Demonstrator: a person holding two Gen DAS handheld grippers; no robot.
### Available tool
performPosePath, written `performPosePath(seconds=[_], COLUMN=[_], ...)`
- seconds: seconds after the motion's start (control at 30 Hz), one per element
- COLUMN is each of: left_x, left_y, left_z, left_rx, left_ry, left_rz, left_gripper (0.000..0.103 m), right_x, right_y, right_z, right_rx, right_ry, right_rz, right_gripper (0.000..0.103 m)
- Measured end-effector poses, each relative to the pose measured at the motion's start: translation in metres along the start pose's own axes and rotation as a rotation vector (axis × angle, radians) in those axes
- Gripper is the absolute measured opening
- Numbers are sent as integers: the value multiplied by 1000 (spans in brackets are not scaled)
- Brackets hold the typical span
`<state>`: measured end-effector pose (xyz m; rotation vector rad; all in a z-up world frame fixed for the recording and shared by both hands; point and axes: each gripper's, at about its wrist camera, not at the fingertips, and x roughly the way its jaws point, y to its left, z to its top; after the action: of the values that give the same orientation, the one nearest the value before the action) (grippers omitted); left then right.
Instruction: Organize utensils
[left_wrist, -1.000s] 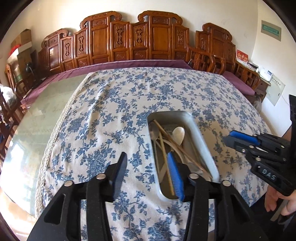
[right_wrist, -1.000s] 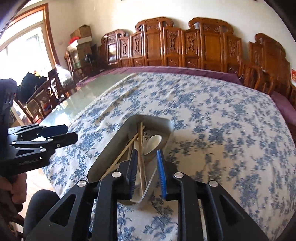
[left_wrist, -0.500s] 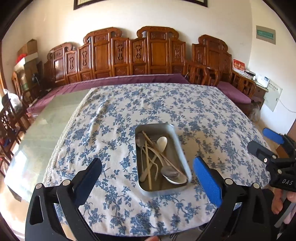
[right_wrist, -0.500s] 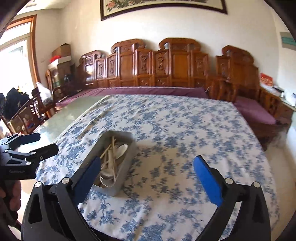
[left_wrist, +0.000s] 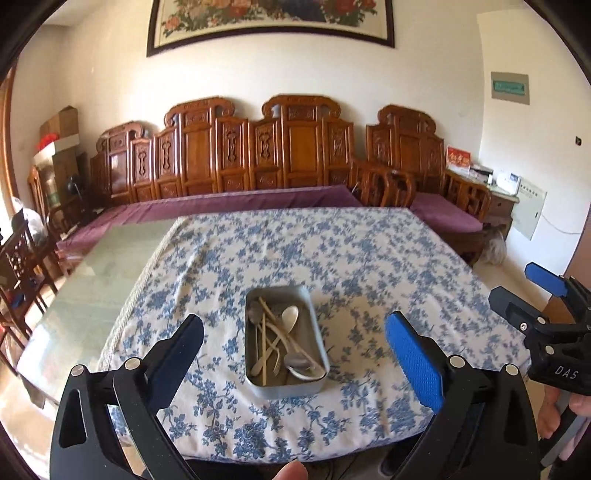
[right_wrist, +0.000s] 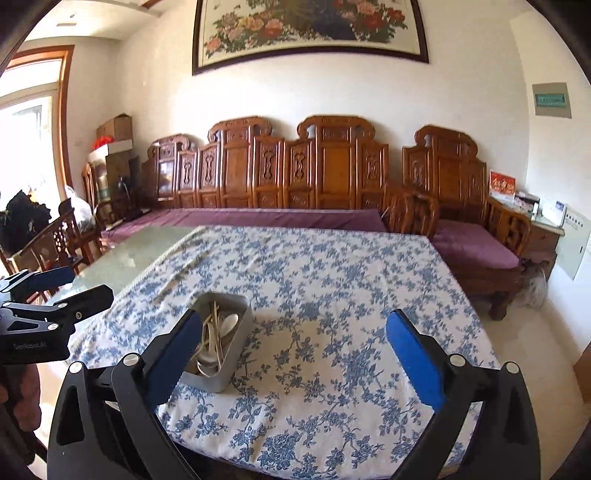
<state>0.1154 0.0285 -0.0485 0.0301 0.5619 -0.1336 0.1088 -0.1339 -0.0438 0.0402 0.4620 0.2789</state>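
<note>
A grey metal tray (left_wrist: 321, 350) sits near the front edge of a table with a blue floral cloth (left_wrist: 332, 251). It holds several spoons (left_wrist: 290, 317) and wooden chopsticks (left_wrist: 263, 343). The tray also shows in the right wrist view (right_wrist: 242, 325). My left gripper (left_wrist: 295, 343) is wide open and empty, held back from the table's front edge with the tray between its fingers in view. My right gripper (right_wrist: 295, 345) is wide open and empty, right of the tray. It shows at the right of the left wrist view (left_wrist: 517, 291); the left one shows at the left of the right wrist view (right_wrist: 70, 288).
The cloth covers the table's right part; bare glass top (left_wrist: 107, 266) lies to the left. A carved wooden bench with purple cushions (left_wrist: 258, 199) runs behind the table. Wooden chairs (right_wrist: 55, 240) stand at the left. A side cabinet (left_wrist: 498, 199) is at the right.
Both grippers have pulled back and up from the tray and opened wide. The right gripper was nearly shut over the utensils one second ago. The tray and its contents stay put.
</note>
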Motion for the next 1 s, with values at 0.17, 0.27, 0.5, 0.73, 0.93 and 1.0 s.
performPosePath(seconds=[0.17, 0.27, 0.5, 0.73, 0.93, 1.0], left_x=[-30, -45, -69, -74, -73, -73], left_y=[-6, -8, -5, -1, 1, 2], left_z=[14, 19, 24, 25, 24, 23], left_rx=[5, 6, -7, -17, -14, -13], left_ry=[-65, -94, -132, -141, -143, -142], left_rz=[1, 17, 19, 25, 30, 33], left_gripper=[95, 95, 95, 95, 95, 95], right_x=[-25, -39, -62, -65, -65, -65], right_y=[2, 2, 3, -1, -1, -1], right_z=[14, 20, 30, 32, 32, 32], right_rx=[4, 9, 10, 19, 18, 19], right_ry=[-55, -87, -141, -152, -153, -153], right_rz=[-3, -8, -14, -19, -21, -21], right_gripper=[100, 100, 100, 100, 100, 100])
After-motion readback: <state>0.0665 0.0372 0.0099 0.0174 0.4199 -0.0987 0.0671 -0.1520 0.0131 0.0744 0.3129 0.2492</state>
